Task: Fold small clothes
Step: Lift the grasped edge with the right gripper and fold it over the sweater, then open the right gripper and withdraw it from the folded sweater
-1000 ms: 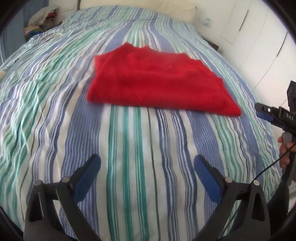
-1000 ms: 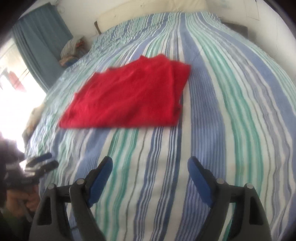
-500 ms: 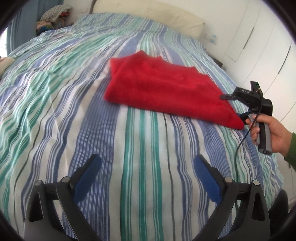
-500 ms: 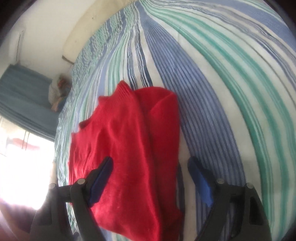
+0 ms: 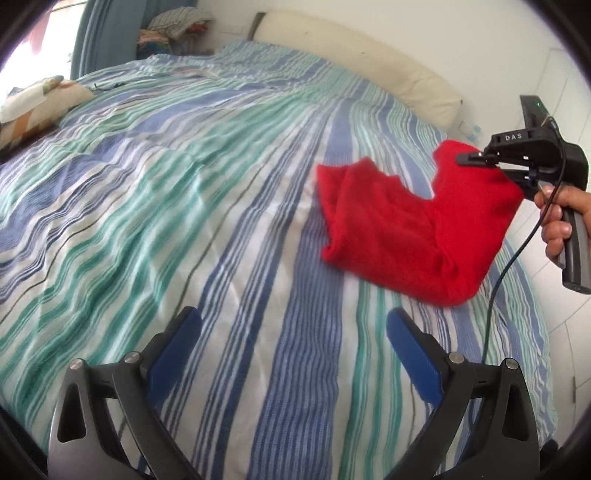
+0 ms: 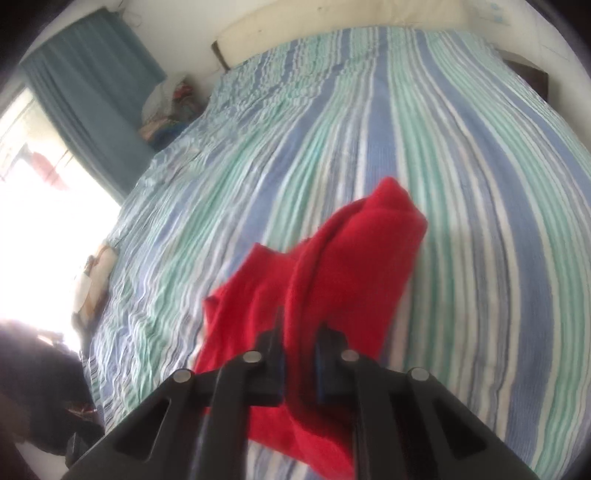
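Observation:
A red folded garment lies on the striped bed at the right; it also shows in the right wrist view. My right gripper is shut on one edge of the garment and lifts that end off the bed; from the left wrist view the right gripper shows clamped on the raised right end. My left gripper is open and empty, low over the bedspread, well short of the garment.
The blue, green and white striped bedspread covers the whole bed. A cream headboard cushion runs along the far end. A patterned pillow lies at the far left. A clothes pile and blue curtain stand beyond.
My right gripper moved onto the garment, shut on its edge and lifted that end. My left gripper stayed open and swung left, so the garment now sits at its right.

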Motion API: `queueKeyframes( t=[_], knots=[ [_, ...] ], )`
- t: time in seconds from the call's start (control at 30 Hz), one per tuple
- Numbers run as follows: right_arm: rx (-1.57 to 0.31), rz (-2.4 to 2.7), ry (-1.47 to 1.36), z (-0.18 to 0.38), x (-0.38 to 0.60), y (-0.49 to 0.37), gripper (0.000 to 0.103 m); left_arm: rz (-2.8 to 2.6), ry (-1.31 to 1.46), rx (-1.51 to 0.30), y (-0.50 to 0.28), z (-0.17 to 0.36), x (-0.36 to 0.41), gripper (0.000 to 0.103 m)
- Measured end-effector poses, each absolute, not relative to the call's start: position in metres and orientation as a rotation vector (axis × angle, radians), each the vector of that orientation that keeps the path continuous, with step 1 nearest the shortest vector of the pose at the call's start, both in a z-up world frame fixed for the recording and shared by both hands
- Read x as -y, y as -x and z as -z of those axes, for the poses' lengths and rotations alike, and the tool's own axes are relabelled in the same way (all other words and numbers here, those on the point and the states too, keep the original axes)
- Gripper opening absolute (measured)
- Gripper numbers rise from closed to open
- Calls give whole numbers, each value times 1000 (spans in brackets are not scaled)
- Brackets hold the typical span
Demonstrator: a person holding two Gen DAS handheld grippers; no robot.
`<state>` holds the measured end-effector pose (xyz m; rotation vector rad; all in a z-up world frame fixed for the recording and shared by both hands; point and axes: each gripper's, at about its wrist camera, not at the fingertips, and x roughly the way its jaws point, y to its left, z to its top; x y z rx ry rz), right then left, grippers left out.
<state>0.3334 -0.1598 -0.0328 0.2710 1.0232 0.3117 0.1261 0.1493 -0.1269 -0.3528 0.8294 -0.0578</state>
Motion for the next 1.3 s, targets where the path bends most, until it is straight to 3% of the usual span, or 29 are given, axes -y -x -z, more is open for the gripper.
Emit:
queueKeyframes(
  t=[0.13, 0.2, 0.27, 0.3, 0.47, 0.6, 0.77, 0.9, 1.17, 1.3],
  knots=[
    [-1072, -382, -138, 46, 71, -355, 11, 19, 391, -829, -126, 129, -167, 100],
    [-1125, -414, -125, 71, 43, -357, 18, -6, 405, -825, -127, 130, -175, 100],
    [-1200, -488, -197, 96, 32, -354, 37, -26, 428, -820, -126, 130, -184, 100],
    [-1222, -530, -261, 103, 31, -352, 39, -34, 442, -818, -126, 130, -188, 100],
    [-1135, -634, -354, 81, 55, -330, 39, -56, 496, -815, -129, 131, -202, 100],
    [-1064, -530, -91, 63, 68, -311, 39, -57, 514, -827, -131, 135, -202, 100],
    [-1030, -557, 94, 97, 30, -294, 38, -57, 485, -844, -131, 140, -195, 100],
    [-1106, -626, 238, 147, -19, -276, 35, -65, 469, -850, -131, 142, -193, 100],
    [-1035, -612, 195, 80, 37, -249, 34, -52, 470, -846, -133, 140, -189, 100],
    [-1087, -519, 235, 95, 74, -236, 34, -44, 446, -852, -135, 141, -180, 100]
  ],
)
